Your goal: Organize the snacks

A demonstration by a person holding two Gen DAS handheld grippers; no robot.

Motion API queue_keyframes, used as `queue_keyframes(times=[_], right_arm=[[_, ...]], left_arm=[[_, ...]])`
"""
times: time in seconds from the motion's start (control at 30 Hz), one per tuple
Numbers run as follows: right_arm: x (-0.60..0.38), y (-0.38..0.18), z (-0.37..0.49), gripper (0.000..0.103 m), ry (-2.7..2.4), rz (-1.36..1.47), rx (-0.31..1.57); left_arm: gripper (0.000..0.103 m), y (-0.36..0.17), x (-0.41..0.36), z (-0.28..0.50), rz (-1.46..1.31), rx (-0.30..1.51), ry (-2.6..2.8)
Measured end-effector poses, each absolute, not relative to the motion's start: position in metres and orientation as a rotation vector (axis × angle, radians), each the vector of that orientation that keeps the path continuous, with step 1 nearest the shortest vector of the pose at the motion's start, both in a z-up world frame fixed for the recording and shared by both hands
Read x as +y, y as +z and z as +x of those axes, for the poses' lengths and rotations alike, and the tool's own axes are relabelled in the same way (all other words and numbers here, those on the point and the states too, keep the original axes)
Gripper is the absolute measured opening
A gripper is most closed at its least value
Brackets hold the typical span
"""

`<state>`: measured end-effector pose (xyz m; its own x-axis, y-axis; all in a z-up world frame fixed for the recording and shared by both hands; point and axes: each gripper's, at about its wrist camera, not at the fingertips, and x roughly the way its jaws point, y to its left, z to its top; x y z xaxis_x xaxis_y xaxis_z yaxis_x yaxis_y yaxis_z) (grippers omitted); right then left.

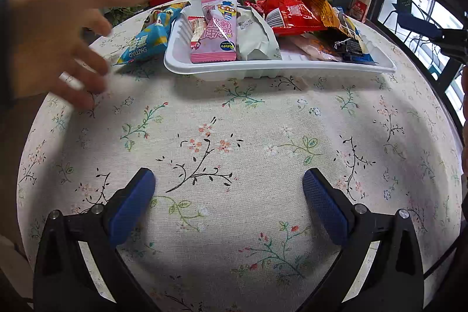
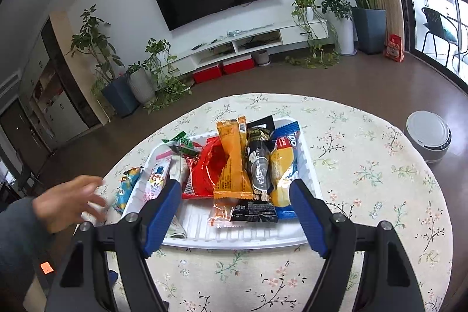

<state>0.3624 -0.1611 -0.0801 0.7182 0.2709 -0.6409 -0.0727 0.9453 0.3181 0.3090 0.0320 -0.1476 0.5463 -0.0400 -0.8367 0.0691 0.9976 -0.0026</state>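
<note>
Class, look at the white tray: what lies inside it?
The white tray holds a pink packet, red packet, orange packet and black packet. Packets underneath stay hidden.

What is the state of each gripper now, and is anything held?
Left gripper: open, nothing between its blue pads, above the floral tablecloth.
Right gripper: open, holding nothing, above the white plastic tray of snack packets.
</note>
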Motion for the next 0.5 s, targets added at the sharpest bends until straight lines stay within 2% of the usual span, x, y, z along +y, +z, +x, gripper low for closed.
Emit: queue_keyframes(times=[0.2, 0.5], right_arm=[[-0.1569, -0.0890, 0.3702, 0.079, 0.237, 0.292, 0.795], [-0.1626, -0.0804, 0.3631, 0.079, 0.214, 0.291, 0.748]], left_arm=[[0.103, -0.1474, 0.0319, 0.3091, 0.031, 0.991, -0.065], [0.103, -0.1466, 0.0320, 0.3088, 0.031, 0.991, -0.065]])
